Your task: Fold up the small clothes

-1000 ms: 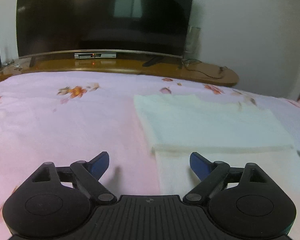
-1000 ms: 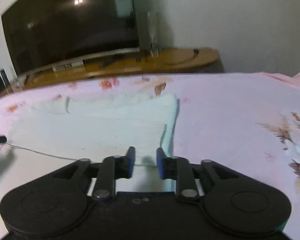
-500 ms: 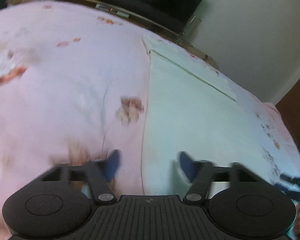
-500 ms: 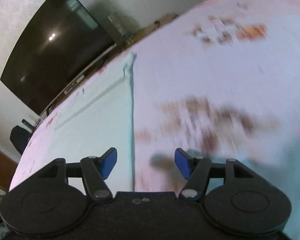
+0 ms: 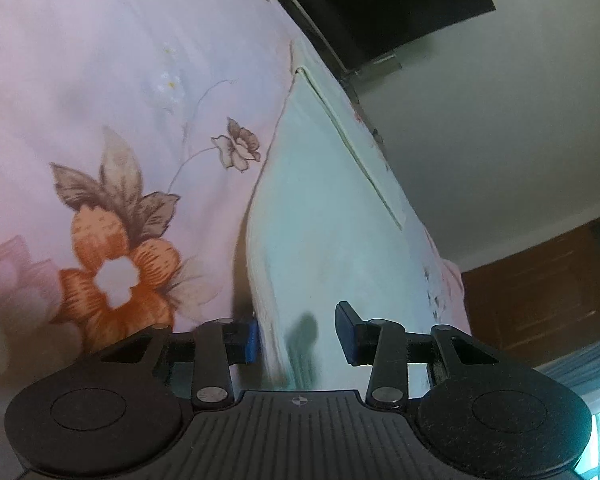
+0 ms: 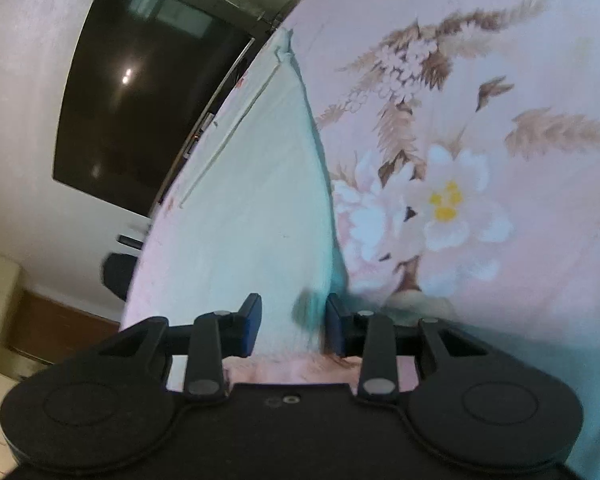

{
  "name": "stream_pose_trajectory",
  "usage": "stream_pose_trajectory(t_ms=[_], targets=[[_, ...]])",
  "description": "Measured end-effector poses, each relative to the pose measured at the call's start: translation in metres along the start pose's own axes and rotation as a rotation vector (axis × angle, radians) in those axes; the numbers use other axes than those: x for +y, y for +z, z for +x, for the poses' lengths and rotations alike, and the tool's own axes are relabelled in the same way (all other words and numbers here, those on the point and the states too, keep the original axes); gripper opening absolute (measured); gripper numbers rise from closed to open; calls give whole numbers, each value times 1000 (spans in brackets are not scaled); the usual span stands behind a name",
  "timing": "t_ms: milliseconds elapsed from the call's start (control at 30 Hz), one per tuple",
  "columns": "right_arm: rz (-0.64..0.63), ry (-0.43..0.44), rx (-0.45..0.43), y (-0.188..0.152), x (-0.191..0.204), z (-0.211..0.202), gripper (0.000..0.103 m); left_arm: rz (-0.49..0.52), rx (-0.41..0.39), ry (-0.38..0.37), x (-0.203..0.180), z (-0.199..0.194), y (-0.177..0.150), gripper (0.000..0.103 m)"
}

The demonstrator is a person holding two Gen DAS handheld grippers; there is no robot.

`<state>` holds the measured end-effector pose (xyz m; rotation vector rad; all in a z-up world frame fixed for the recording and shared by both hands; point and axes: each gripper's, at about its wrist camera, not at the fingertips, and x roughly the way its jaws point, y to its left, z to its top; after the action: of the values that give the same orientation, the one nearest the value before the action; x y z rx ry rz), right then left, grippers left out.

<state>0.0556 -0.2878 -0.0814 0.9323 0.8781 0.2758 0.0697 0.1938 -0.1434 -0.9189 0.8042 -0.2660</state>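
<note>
I am looking along my left gripper (image 5: 296, 336) at the pale cloth (image 5: 328, 216), which is lying flat on the pink flowered bed sheet (image 5: 112, 92). Its jaws have just been closing and are standing partly open astride the cloth's near left edge; I cannot tell whether the pads are pressing on it. At the cloth's far end, a folded band is crossing it, with the dark television (image 5: 384, 4) beyond. My right gripper (image 6: 293, 330) is sitting at the cloth's (image 6: 252, 200) near right edge; its jaws, also just closing, are partly open with the edge between them, grip unclear.
</note>
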Motion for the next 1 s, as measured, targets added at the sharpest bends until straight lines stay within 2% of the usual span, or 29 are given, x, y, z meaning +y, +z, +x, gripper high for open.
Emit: stream_pose_trajectory(t_ms=[33,67,100,167,300,400,467,533,567,633,833,1000], targets=[[4,7,7,2,0,4,34,11,4,20,-1,2,-1,16],[7,11,14,5,-1,8,32,18,16,42,-1,5,-2,6],[1,7,22,8,1,11,27,23,13,51,-3,7,-3,6],[-55,-38,8,12,11,15,6,48,-13,55,-8,2,-6,5],[-143,-7,-67,9,33,-2,5,96,-75,-7,-23,-20,-9,4],[-193,12,-104,12,43,-15,5,112,-57,22,-19,-23,-13,5],[-212,-24,-91,11,36,-15,5,93,-26,72,-3,-16,-18,4],[-200,-121,-36,3,14,-7,5,33,-57,32,12,-16,-22,4],[-174,-122,-17,2,5,-2,5,11,-66,22,14,-18,-23,5],[-126,-85,-36,4,0,-3,5,15,-69,26,14,-20,-25,5],[-155,-72,-49,12,11,-4,5,16,-101,9,-1,-18,-20,5],[-250,-57,-93,24,41,-10,5,46,-154,-23,-21,-25,-4,5]])
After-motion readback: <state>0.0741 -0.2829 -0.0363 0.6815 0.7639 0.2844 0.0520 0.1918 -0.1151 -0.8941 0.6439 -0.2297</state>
